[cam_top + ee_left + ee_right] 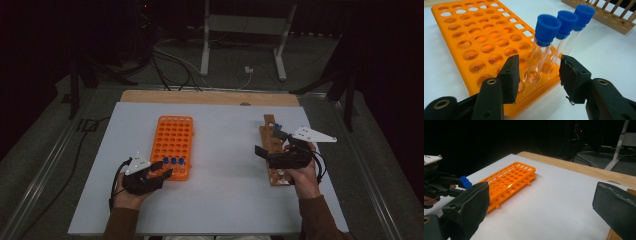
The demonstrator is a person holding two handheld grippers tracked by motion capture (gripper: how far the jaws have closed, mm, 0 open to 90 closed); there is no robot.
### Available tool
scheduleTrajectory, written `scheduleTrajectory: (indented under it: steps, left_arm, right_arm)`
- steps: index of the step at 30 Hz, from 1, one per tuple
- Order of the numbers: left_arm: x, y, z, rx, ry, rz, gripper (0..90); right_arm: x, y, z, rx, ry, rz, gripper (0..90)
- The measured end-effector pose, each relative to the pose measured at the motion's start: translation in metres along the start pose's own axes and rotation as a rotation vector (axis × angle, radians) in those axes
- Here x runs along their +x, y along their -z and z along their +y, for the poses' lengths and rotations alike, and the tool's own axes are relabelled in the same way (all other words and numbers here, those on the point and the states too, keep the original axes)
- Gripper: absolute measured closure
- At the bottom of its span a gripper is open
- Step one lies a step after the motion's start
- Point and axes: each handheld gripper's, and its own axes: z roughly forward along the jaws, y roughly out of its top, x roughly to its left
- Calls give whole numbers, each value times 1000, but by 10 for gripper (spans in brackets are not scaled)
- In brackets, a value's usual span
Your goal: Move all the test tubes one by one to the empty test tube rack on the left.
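My left gripper (537,75) stands part open, pads clear of the nearest blue-capped tube (541,47), which sits upright in the near row of the orange rack (172,140) beside two more capped tubes (571,32). My right gripper (541,207) is spread wide with nothing between its pads, hovering by the wooden rack (272,150) at the white mat's (220,200) right side. Cables (170,65) and a stand's legs (205,50) lie beyond the table. No legible writing anywhere.

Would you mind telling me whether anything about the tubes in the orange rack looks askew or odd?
Yes: the three blue-capped tubes in the orange rack all lean the same way instead of standing upright. The left gripper is open around the nearest, not pressing it.
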Motion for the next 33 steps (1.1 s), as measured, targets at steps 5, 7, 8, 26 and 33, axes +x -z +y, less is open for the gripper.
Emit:
scheduleTrajectory:
  steps: [5,7,8,26,33]
  left_arm:
    - [-2,5,2,-33,5,-8,364]
    - [-5,7,3,-54,10,-5,327]
    - [-5,8,4,-63,12,2,295]
    - [-25,10,20,-213,-21,23,11]
    - [-35,4,27,-225,-48,9,8]
  right_arm:
    - [-1,1,0,-3,0,-1,12]
    - [-1,1,0,-3,0,0,12]
    - [-1,1,0,-3,1,0,12]
    - [-7,0,-3,11,-12,-8,12]
    - [-16,1,-6,7,-27,-32,11]
